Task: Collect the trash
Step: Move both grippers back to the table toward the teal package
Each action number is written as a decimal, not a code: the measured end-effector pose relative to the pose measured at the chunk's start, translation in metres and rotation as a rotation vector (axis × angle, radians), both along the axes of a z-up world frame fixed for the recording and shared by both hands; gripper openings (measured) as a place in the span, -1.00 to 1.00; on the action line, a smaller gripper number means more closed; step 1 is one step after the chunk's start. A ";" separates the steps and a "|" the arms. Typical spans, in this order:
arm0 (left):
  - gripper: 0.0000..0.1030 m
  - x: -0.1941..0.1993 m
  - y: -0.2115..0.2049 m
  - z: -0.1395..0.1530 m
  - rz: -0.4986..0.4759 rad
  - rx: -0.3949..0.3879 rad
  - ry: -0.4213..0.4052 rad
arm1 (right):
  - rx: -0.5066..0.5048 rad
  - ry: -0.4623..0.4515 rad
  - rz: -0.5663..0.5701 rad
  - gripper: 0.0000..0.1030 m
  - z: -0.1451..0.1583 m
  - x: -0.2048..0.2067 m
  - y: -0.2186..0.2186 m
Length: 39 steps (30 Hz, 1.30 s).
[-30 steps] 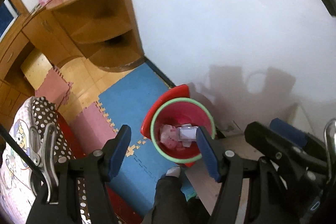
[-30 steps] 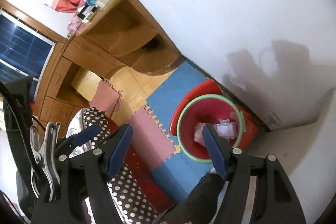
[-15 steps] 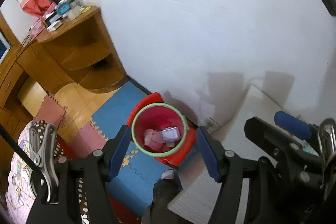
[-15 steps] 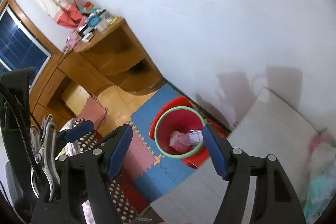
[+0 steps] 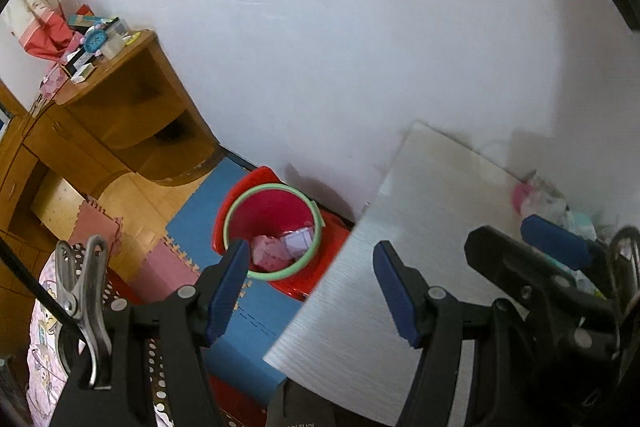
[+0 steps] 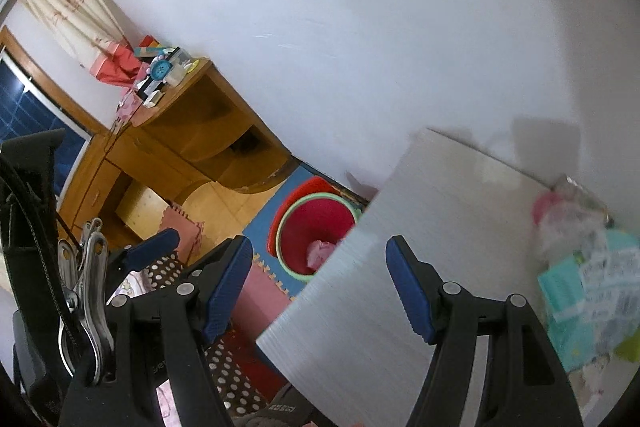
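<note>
Left claw [image 5: 310, 287] jaws apart, empty; right claw [image 6: 320, 287] likewise. Both above counter [image 6: 460, 227] near edge. Trash pile [image 6: 580, 259] on counter far right corner, well apart from claws; blurred, long axis unclear. Red bin [image 5: 276, 223] on floor left of counter, holding wrappers [image 5: 280, 247].

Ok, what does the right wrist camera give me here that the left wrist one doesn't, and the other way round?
Only the right wrist view: the window and curtain at far left, and the teal packets on the table, clearly.

Only the left wrist view: the purple-white box in the bin, beside the pink wrapper; the table edge hides that box from the right.

Both: the red bin on the floor mats, the wooden corner shelf, the grey table, each other's gripper, and open, empty jaws on the left gripper and right gripper.
</note>
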<state>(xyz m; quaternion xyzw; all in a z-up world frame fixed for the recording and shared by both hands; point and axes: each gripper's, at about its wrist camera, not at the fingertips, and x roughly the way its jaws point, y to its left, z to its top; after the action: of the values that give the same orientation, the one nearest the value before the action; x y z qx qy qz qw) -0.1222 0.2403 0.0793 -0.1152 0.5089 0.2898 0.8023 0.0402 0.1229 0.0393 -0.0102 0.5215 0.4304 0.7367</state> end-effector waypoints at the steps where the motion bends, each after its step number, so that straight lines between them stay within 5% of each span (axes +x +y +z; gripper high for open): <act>1: 0.31 0.002 -0.006 -0.004 -0.005 0.000 0.003 | -0.003 0.001 -0.004 0.38 -0.002 0.000 -0.003; 24: 0.28 0.075 -0.126 -0.064 -0.226 -0.086 0.074 | -0.050 0.091 -0.205 0.38 -0.054 0.048 -0.126; 36: 0.32 0.125 -0.150 -0.089 -0.323 -0.287 0.025 | -0.197 0.005 -0.407 0.38 -0.077 0.077 -0.209; 39: 0.48 0.133 -0.161 -0.092 -0.362 -0.305 0.021 | -0.253 -0.008 -0.471 0.38 -0.088 0.082 -0.232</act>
<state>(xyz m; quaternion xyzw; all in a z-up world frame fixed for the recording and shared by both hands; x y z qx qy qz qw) 0.0109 0.0790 -0.0124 -0.1388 0.5675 0.0624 0.8092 0.1225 -0.1091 -0.0484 0.0174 0.5563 0.1785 0.8114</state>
